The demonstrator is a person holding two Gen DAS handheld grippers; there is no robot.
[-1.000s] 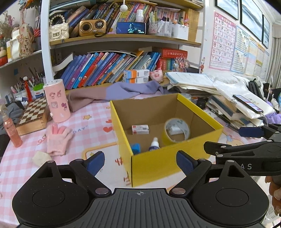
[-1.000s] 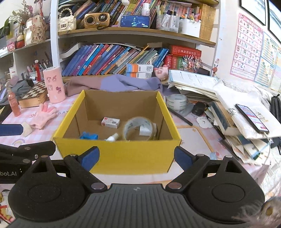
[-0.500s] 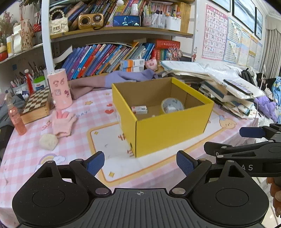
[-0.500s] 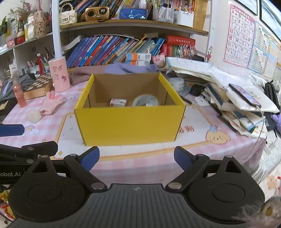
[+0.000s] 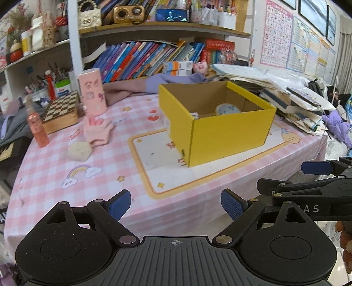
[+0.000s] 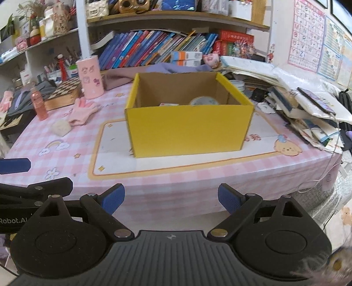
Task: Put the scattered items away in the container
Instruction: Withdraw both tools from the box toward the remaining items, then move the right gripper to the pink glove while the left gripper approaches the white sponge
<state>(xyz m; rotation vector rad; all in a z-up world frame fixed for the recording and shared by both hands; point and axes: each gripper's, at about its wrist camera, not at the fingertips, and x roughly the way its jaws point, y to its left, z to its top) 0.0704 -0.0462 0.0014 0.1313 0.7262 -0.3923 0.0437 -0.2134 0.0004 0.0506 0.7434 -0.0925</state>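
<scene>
Left wrist view: both my jaws gape empty; pink glove [image 5: 98,132] at ten o'clock looks soft, pinch mid-cuff.

A home study or child's room: shelves [image 6: 176,21] crammed with leaning books [image 6: 151,49], an alphabet chart [image 6: 307,35] on the wall, a pink cartoon-print tablecloth [image 5: 66,167], a chessboard [image 5: 61,109], pink gloves [image 5: 98,132] and heaped papers [image 6: 308,99].

Pink checked table [image 6: 167,182]: yellow box [image 6: 187,129], pink glove [image 6: 82,112], chessboard [image 6: 66,90].
</scene>
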